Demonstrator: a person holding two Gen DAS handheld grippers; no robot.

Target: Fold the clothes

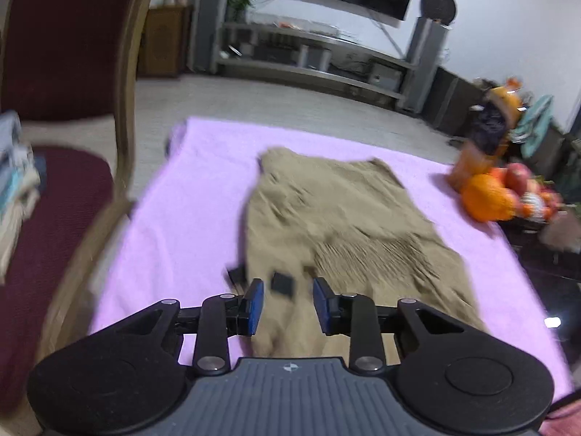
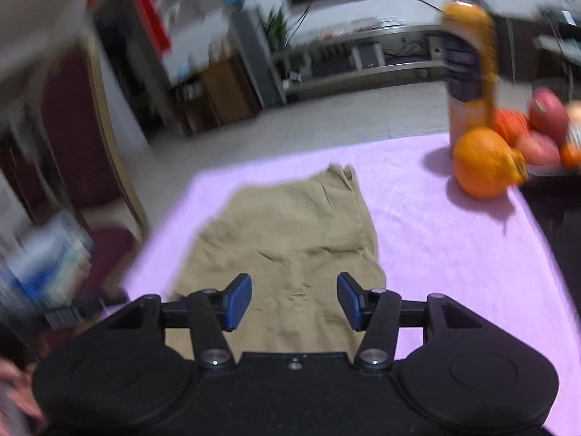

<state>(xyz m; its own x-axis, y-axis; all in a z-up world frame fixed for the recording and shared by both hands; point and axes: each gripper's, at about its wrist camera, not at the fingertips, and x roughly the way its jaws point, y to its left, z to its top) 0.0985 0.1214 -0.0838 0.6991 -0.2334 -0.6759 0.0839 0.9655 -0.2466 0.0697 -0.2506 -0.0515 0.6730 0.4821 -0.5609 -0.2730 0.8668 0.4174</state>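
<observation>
A tan garment lies spread on a pink cloth over the table; it also shows in the right wrist view. My left gripper is open and empty, above the garment's near edge, where small black tabs show. My right gripper is open and empty, above the garment's near part. Both views are motion-blurred.
An orange, a tall orange bottle and a bowl of fruit stand at the pink cloth's far right. A dark red chair with stacked folded clothes stands at left.
</observation>
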